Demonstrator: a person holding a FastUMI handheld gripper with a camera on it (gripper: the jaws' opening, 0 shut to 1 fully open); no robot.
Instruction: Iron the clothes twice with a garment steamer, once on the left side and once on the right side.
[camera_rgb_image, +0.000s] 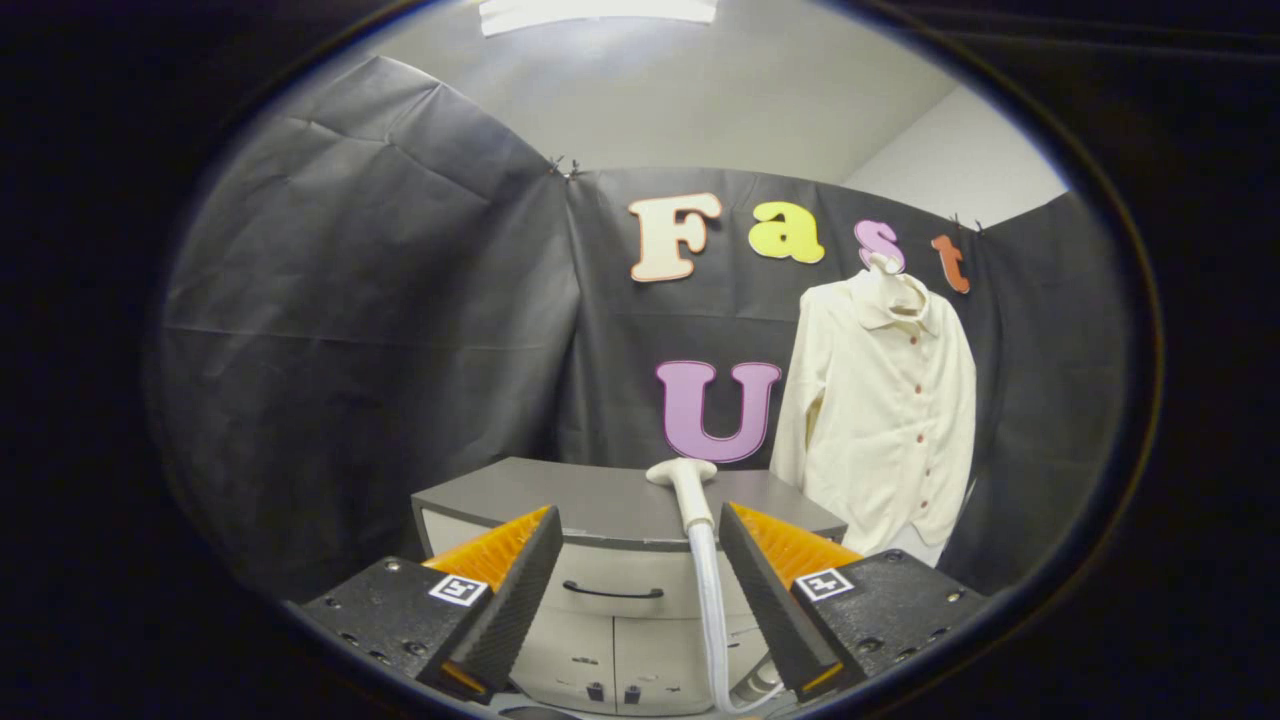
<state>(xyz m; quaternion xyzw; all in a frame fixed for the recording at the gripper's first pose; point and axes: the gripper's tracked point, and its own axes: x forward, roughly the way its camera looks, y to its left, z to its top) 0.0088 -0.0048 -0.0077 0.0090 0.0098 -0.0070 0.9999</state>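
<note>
White steamer head (683, 480) between wide-apart hand-held gripper (640, 570) fingers; one cream shirt (880, 420) beyond.

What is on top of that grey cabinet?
A steamer head lies on the cabinet, its hose hanging down the front past a drawer. The open gripper hovers short of it. The fingers cover the top's near corners.

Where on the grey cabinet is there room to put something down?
The cabinet top is bare on the side away from the shirt. It is crowded where the steamer head lies with its hose. The open tool holds nothing.
</note>
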